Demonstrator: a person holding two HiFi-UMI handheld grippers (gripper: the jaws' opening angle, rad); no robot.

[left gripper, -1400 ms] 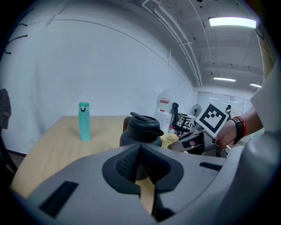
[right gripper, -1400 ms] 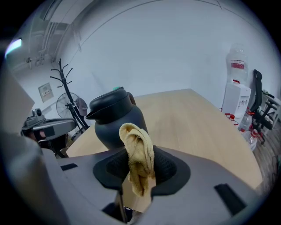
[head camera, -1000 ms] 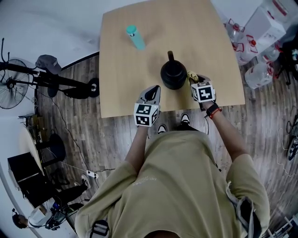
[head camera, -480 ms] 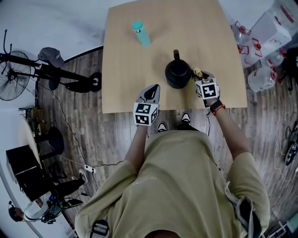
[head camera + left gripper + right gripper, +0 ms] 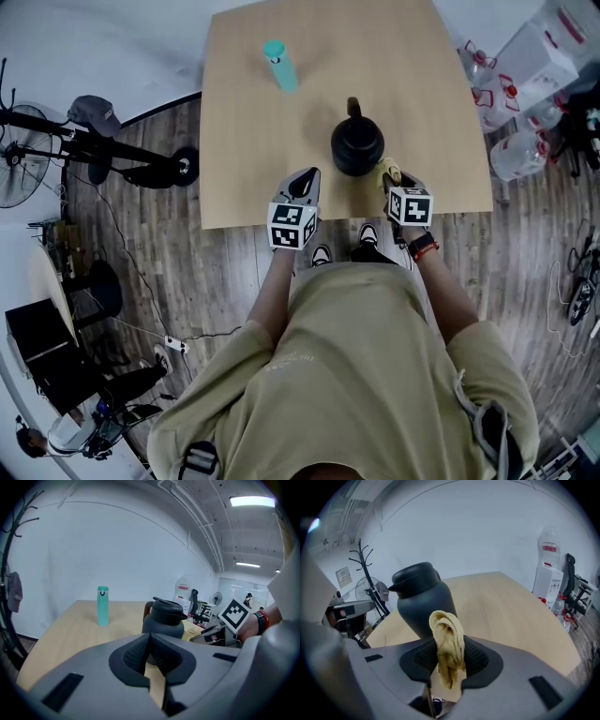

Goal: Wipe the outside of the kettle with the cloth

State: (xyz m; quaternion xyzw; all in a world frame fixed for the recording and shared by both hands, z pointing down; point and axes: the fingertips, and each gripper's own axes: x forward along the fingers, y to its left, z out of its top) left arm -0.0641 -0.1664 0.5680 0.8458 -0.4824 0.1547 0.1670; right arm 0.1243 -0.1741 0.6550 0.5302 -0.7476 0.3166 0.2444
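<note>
A black kettle stands on the wooden table, its handle pointing away from me. My right gripper sits at the kettle's near right, shut on a bunched yellow cloth. The cloth is a short way off the kettle wall, not touching it. At the kettle's near left, by the table's front edge, my left gripper is shut with nothing between its jaws. From the left gripper view the kettle rises just beyond the closed pads.
A teal bottle stands upright at the table's far left, also seen as the bottle in the left gripper view. Water jugs and boxes are on the floor to the right. A fan and coat rack stand left.
My right gripper with the cloth has drawn back from the kettle's right side toward the table's front edge. The left gripper has stayed put.
</note>
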